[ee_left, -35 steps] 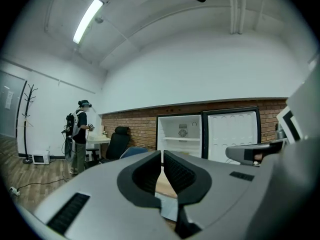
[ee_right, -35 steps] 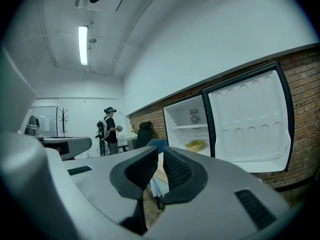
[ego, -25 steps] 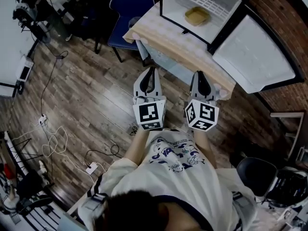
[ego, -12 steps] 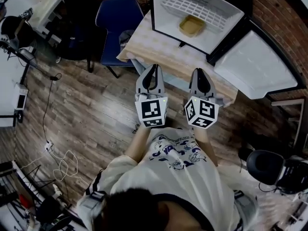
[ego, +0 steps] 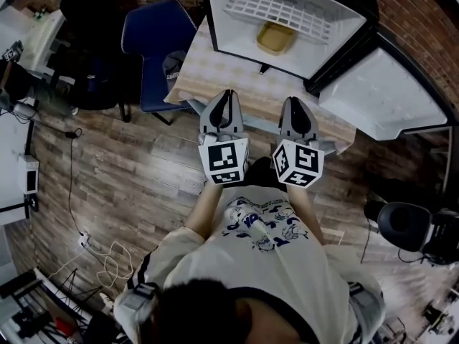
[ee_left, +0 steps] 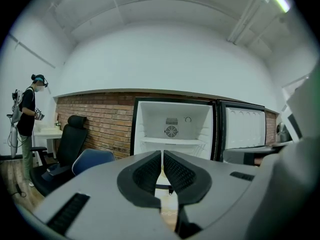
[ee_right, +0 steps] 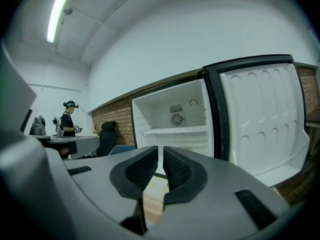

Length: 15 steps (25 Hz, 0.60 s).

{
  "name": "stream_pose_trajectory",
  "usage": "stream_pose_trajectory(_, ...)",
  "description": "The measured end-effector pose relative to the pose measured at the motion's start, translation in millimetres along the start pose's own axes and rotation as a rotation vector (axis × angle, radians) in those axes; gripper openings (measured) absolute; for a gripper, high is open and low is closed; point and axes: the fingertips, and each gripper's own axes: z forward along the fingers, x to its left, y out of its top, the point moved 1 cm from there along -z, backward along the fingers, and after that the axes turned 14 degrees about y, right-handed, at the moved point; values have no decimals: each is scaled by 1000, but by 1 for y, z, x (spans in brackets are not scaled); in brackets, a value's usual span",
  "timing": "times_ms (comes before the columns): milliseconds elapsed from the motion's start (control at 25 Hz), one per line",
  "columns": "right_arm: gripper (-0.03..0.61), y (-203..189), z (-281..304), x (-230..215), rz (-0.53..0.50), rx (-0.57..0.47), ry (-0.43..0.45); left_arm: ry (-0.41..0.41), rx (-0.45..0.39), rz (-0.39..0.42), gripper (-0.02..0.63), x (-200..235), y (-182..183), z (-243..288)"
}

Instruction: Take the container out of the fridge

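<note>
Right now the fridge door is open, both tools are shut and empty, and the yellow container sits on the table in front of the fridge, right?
One thing is off: the head view shows the yellow container inside the fridge, not on the table. The rest stands: the door is open, and the left tool and right tool are shut and empty.

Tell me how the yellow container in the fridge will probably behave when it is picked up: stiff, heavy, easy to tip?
The container looks shallow and flat-bottomed, so it should sit steadily and not roll. Its rectangular rim keeps a clean shape, so it is probably stiff. It seems empty inside the fridge, so it is likely light, though the view is distant.
</note>
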Motion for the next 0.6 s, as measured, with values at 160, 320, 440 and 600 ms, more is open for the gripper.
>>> stream_pose_trajectory(160,49,-1,12,-2,0,11,-11,-1,31,-3,29,2,-8,21)
stream_pose_trajectory(320,49,-2,28,-10,-3,22,-19,-13,64,-20,29,-3,-12,43)
stream_pose_trajectory(440,49,-4,43,-18,1,28,-10,-17,93,-34,29,-8,-16,62)
stream_pose_trajectory(600,49,0,65,-32,8,33,-5,-15,165,-38,29,-15,-27,95)
